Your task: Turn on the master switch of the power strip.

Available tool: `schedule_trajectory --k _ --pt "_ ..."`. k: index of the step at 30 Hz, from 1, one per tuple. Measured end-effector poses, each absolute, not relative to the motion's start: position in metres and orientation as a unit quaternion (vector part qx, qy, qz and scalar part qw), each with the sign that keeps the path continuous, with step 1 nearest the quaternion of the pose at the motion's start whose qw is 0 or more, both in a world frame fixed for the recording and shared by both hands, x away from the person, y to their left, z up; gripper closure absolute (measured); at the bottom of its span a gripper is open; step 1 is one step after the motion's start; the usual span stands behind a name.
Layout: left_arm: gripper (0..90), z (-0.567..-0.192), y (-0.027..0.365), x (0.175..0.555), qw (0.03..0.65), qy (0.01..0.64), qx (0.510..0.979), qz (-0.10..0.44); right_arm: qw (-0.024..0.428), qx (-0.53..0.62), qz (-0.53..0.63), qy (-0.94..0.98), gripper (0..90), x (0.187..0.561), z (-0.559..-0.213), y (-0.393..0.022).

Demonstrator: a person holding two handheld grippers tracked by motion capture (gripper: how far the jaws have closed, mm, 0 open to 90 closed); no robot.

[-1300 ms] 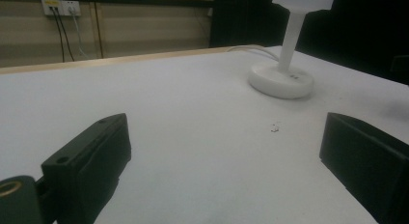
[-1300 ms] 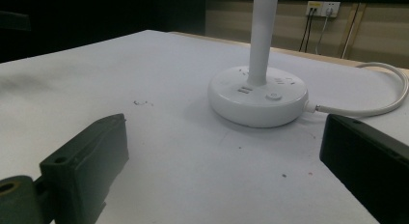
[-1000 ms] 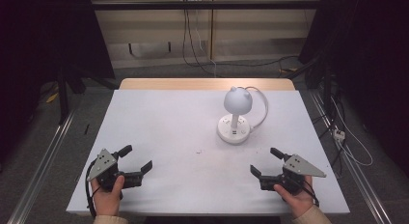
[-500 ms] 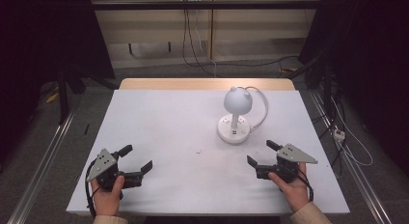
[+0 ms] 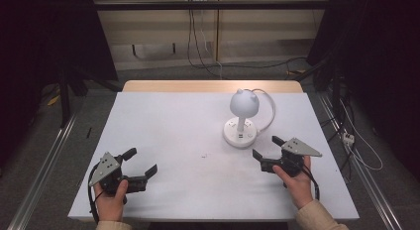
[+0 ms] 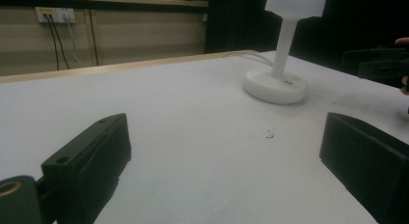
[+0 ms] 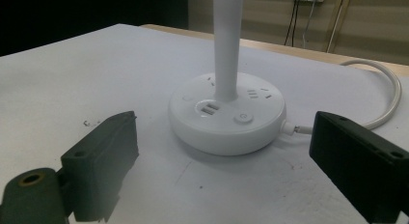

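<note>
A small white desk lamp (image 5: pixel 241 122) stands right of centre on the white table (image 5: pixel 163 136), its round base (image 7: pixel 226 115) flat on the surface and its dome-shaped head upright on a thin stem. A white cord (image 5: pixel 270 111) loops out from the far right side of the base. On the near face of the base sit a slot pair and a round button (image 7: pixel 243 118).

The right gripper (image 5: pixel 270 150) hovers just near and right of the base, jaws spread wide with nothing between them — they have just been closing a little, yet remain far apart. In the right gripper view the base lies ahead between the two jaws, untouched. The left gripper (image 5: pixel 141 163) rests at the near left of the table, well apart from the lamp, its jaws also spread and empty.

The work in hand looks like a reach for the lamp's base or its button. The risks lie in the approach: a jaw tip meeting the base off-centre could shove the light lamp across the table rather than press the button. A grip taken high on the stem could tip the head-heavy lamp over. The cord, close to the right jaw, could snag and drag the base — a slow, square approach would avoid this.
</note>
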State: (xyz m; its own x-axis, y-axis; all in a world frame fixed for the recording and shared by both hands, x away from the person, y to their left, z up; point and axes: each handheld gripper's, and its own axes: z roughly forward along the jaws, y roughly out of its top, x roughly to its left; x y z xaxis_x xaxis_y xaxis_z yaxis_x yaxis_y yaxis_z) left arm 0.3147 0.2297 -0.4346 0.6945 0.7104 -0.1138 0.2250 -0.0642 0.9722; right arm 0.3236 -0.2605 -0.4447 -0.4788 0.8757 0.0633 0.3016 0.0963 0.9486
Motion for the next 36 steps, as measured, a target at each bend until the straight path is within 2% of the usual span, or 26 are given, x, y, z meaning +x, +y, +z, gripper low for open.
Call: schedule_trajectory --k 18,25,29,30,36 --pt "3.7 -0.434 0.230 0.315 0.599 0.332 0.699 0.204 0.279 0.435 0.512 0.687 15.4 0.341 -0.443 -0.260" --pt "3.7 -0.434 0.229 0.315 0.599 0.330 0.701 0.203 0.273 0.438 0.510 0.689 23.1 0.345 -0.444 -0.258" --pt "3.7 -0.434 0.229 0.315 0.599 0.329 0.700 0.204 0.273 0.435 0.508 0.691 28.9 0.349 -0.443 -0.258" --pt "3.7 -0.434 0.229 0.315 0.600 0.329 0.700 0.204 0.272 0.435 0.507 0.692 33.3 0.350 -0.443 -0.257" --pt "3.7 -0.433 0.229 0.315 0.600 0.329 0.700 0.205 0.273 0.435 0.505 0.694 40.5 0.354 -0.443 -0.256"
